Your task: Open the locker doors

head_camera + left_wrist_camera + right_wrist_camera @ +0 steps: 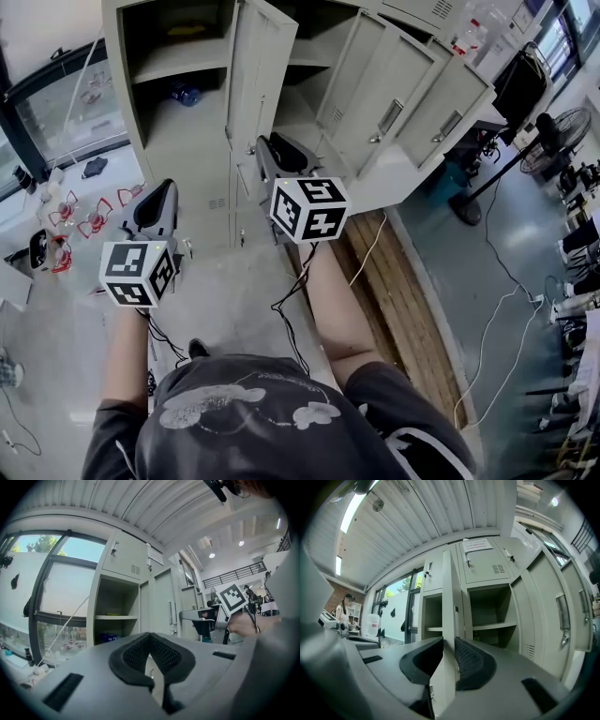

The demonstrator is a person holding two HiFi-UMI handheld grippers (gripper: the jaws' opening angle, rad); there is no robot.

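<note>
The locker door [449, 597] stands swung out from the locker bank [169, 122], and the right gripper [265, 148] is clamped on its free edge. The left gripper [161, 190] is left of that door, facing the bank's open shelves [116, 617], its jaws closed and empty.

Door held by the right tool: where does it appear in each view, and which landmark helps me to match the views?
Head view: the door is at top centre, standing open.
Left gripper view: right of centre, seen by its face.
Right gripper view: at centre, edge-on between the jaws of the right tool.
Shared landmark: the shelf just left of the door.
</note>
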